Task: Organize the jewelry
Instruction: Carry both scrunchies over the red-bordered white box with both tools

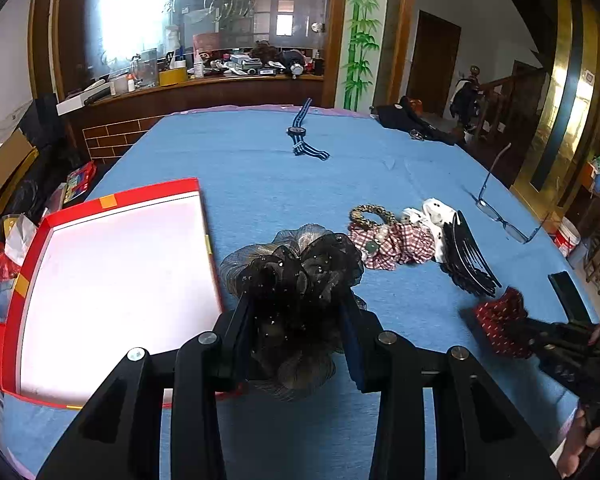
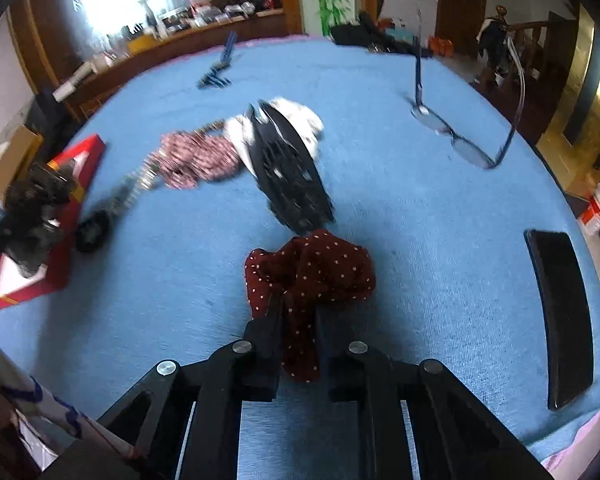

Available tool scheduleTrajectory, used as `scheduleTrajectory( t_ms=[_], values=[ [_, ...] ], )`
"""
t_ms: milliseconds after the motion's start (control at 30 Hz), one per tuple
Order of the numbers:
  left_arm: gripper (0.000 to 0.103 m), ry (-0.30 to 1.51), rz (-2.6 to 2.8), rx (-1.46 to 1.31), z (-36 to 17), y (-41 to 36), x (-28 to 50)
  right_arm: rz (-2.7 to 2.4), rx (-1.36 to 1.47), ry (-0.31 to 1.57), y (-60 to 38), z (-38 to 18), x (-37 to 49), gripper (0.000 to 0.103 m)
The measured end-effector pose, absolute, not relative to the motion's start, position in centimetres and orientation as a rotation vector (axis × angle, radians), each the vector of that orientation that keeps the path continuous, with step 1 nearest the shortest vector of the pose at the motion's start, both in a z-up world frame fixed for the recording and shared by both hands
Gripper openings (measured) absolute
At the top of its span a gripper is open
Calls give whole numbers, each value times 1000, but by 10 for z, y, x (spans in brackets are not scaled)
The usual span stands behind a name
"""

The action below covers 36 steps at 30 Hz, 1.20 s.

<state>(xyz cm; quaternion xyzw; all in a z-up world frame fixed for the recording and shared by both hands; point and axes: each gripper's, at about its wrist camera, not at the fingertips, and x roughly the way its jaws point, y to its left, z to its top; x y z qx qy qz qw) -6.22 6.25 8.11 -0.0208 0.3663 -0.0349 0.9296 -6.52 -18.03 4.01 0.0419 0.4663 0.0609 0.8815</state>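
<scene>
1. Left claw grips 1 black mesh scrunchie, held just beside the red box on the blue worktop.
2. Right claw is clamped on 1 red dotted scrunchie.
3. Lying loose: 1 checked scrunchie, 1 white dotted scrunchie, 1 leopard hair tie, 1 black comb clip, 1 pair of glasses, 1 striped watch.
4. Right view is motion-blurred; no writing is readable.
</scene>
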Motion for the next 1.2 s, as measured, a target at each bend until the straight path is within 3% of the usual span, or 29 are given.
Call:
scheduleTrajectory(
  t_ms=[267, 733, 1200],
  values=[
    [38, 720, -5, -80, 92, 102, -67, 269, 59, 875, -129, 88, -61, 15],
    [39, 729, 208, -92, 106, 242, -62, 608, -38, 874, 49, 125, -5, 15],
    [41, 869, 228, -156, 72, 328, 31, 647, -35, 999, 190, 79, 99, 16]
  ],
)
